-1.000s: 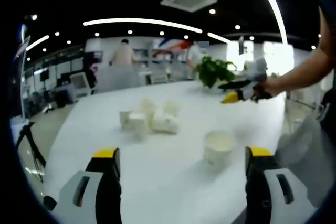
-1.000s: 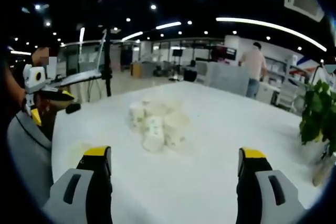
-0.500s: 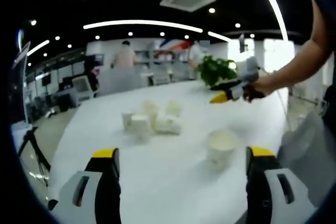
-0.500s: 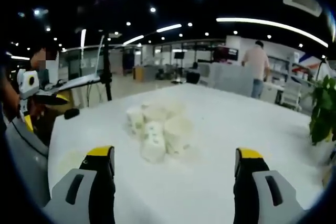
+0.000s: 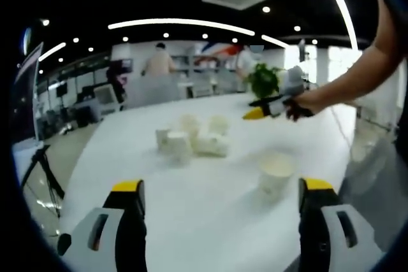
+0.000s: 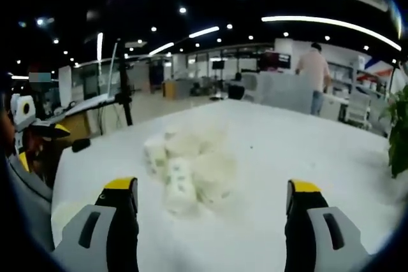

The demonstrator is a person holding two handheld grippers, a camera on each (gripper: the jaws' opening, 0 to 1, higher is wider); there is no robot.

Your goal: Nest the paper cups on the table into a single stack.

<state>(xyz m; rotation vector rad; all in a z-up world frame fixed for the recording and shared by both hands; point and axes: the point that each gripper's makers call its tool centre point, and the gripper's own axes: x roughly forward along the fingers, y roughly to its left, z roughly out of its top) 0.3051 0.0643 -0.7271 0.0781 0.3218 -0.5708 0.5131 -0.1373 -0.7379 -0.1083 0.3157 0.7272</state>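
**Both grippers empty as I close on the cup cluster**

From my left gripper (image 5: 220, 205), jaws spread wide and holding nothing, I look across the white table (image 5: 191, 221) at a cluster of paper cups (image 5: 191, 143) at about 12 o'clock, well apart from my fingertips. Some stand upright and at least 1 appears to lie on its side. A single paper cup (image 5: 275, 172) stands alone, mouth up, at roughly 2 o'clock, nearer to me than the cluster. My right gripper (image 5: 268, 107) comes in from 2 o'clock, held by a hand (image 5: 303, 101), with a potted plant (image 5: 264, 81) just behind it.

From my right gripper (image 6: 210, 205), jaws equally wide and empty, the cluster (image 6: 188, 170) sits between the fingertips at 12 o'clock, blurred, so I cannot count the cups. My left gripper (image 6: 29, 128) shows at 9 o'clock.

My judgement: nothing is nested yet, and the first pick is ahead. The risks come from the crowding. Cups touch one another, so a wide jaw dropping in could knock neighbours over or roll the tipped one toward the table edge. Thin paper walls would crumple under a hard squeeze, and a deformed rim will not seat into the next cup. The lone cup looks the safer base.
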